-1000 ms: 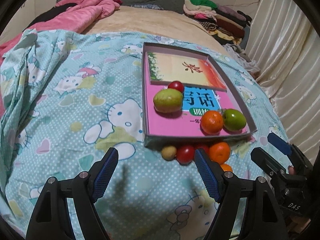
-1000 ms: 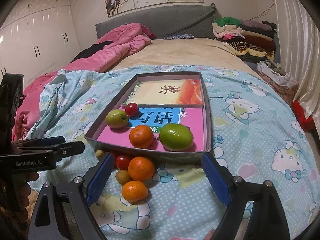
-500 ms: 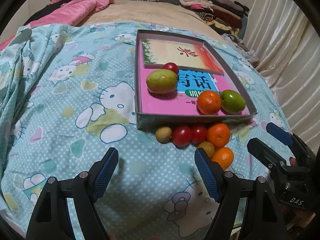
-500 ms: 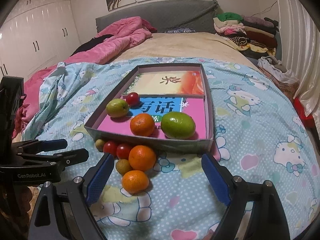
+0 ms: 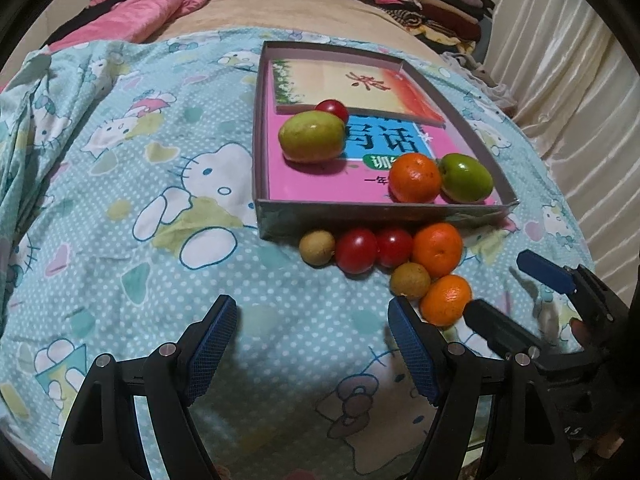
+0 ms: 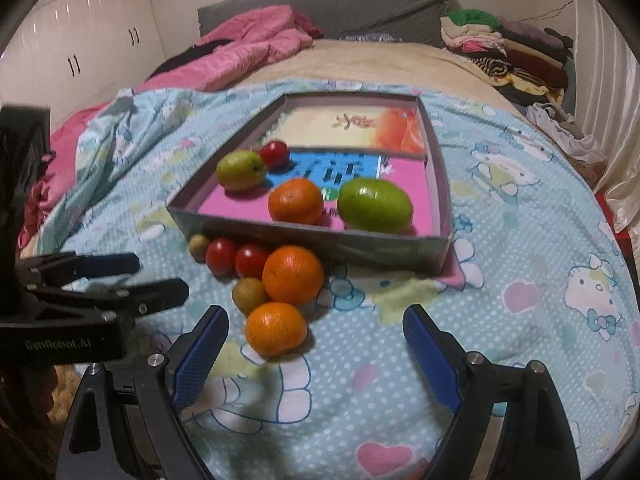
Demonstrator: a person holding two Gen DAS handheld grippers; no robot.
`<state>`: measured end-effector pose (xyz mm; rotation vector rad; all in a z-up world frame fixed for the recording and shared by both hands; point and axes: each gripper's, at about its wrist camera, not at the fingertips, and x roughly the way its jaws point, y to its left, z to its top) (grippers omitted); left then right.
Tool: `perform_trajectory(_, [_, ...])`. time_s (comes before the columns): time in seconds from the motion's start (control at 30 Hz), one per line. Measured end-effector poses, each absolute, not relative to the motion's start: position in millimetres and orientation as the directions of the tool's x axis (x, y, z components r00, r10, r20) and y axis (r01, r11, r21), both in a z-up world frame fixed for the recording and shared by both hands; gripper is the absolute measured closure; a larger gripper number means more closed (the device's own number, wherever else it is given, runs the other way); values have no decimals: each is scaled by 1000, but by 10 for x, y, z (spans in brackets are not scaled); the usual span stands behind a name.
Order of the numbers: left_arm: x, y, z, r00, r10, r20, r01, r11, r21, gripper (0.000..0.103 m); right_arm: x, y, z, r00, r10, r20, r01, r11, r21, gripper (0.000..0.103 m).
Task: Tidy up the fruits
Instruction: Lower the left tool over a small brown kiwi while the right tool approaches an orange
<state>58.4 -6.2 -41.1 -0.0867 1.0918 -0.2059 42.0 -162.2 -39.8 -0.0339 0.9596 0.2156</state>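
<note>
Both tools are hanging low over the bed sheet (image 5: 120, 208) with nothing gripped: the left tool (image 5: 312, 336) is spread wide, and the right tool (image 6: 316, 348) is likewise spread wide, its jaws bracketing the space just short of the nearest orange (image 6: 276, 334). That orange is lying at about 11 o'clock from the right tool's centre, touching a small brown fruit (image 6: 250, 295) and just below a larger orange (image 6: 293, 275). Judgement: the right tool is best placed to take it; it should be shifting slightly left to centre the fruit, then closing gently, since the soft bedding is likely to let a nudged fruit roll. Further off, two red tomatoes (image 6: 236, 258) are resting against the cardboard tray (image 6: 312, 242). Inside it, at 12 o'clock, an orange, two green fruits and a tomato are already sitting.
</note>
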Motion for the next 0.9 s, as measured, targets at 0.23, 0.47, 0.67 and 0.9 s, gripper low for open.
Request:
perform_trajectory(0.23, [640,-16,-467,445,-218,-869,116,976,-185,32,431,-1551,-527,515,172,-840,-229,972,59,15])
perform_trajectory(0.47, [703,48,-483,455,-222,-862,113,975,-192,47,458,-1525,-622,481,189,-856,-246,966,75,36])
perform_trajectory(0.67, [786,46,-518,455,-235,-859,123,972,-200,55,466,-1463,-681,461,223,-859,-289,953,92,53])
perform_trajectory(0.9, [861,21,-546,453,-252,-855,135,968,-214,61,487,-1390,-747,454,240,-858,-332,939,87,64])
